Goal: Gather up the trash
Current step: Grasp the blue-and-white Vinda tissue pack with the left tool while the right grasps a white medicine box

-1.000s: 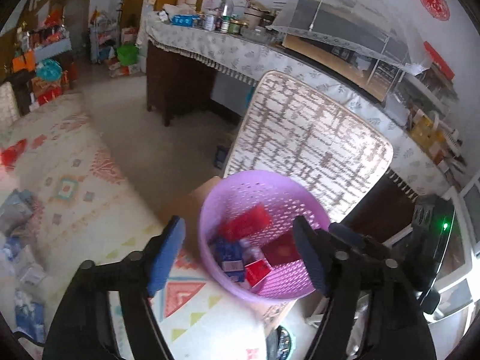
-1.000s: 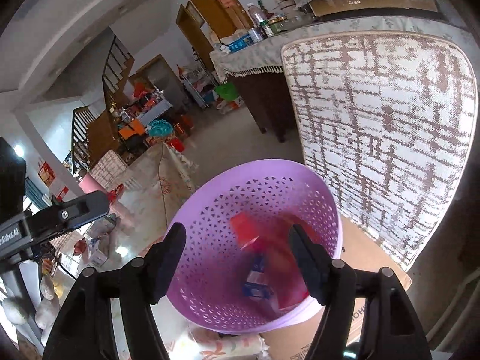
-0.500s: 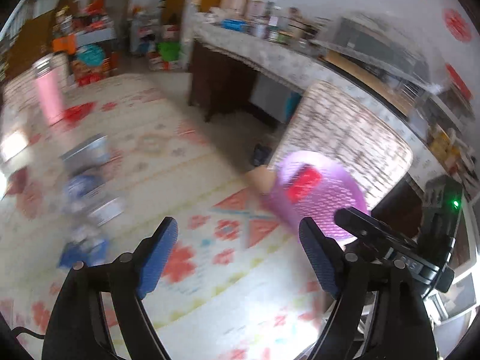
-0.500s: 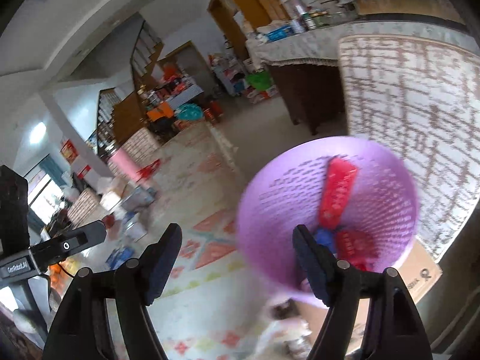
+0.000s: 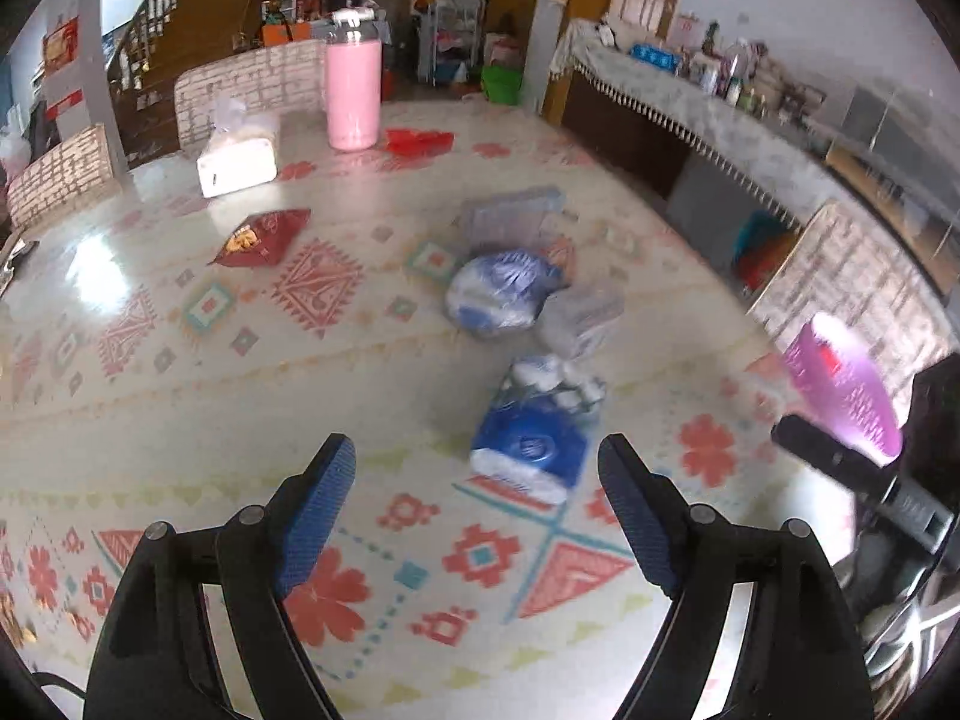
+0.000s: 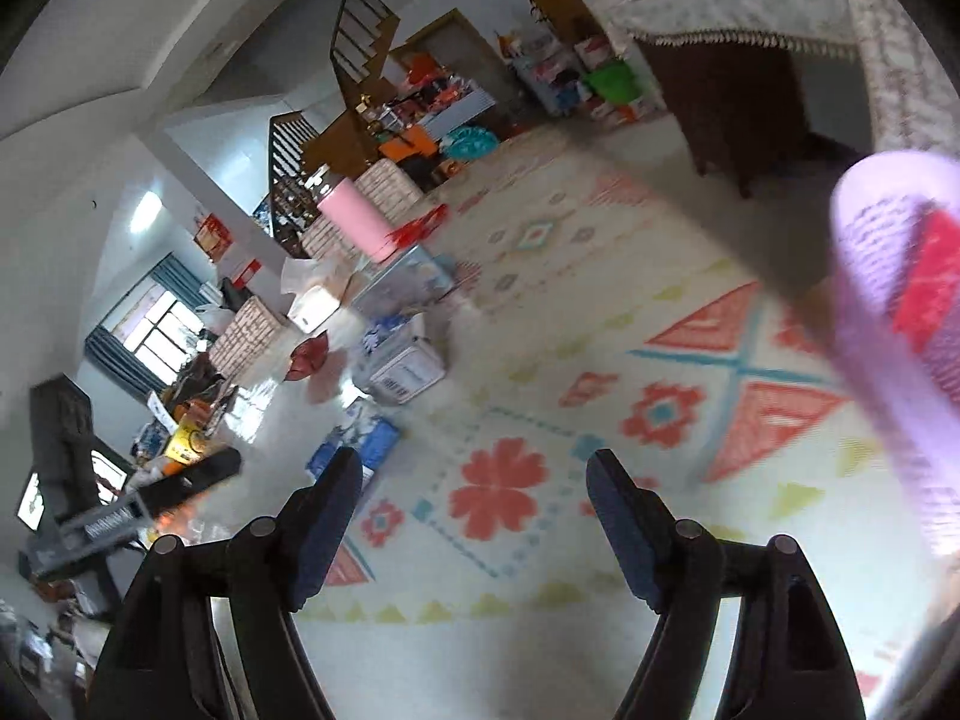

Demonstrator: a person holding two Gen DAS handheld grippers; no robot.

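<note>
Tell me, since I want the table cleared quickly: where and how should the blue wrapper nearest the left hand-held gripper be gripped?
Probably across its crumpled whitish far end, coming down from above with the left hand-held gripper, whose jaws are open and empty. The blue wrapper lies flat on the tablecloth, so its flat body offers little edge; the bunched end stands higher and can be pinched.

Pink bottle (image 5: 353, 97) stood upright near table's far edge; white tissue box (image 5: 239, 151) lay just beside it.
</note>
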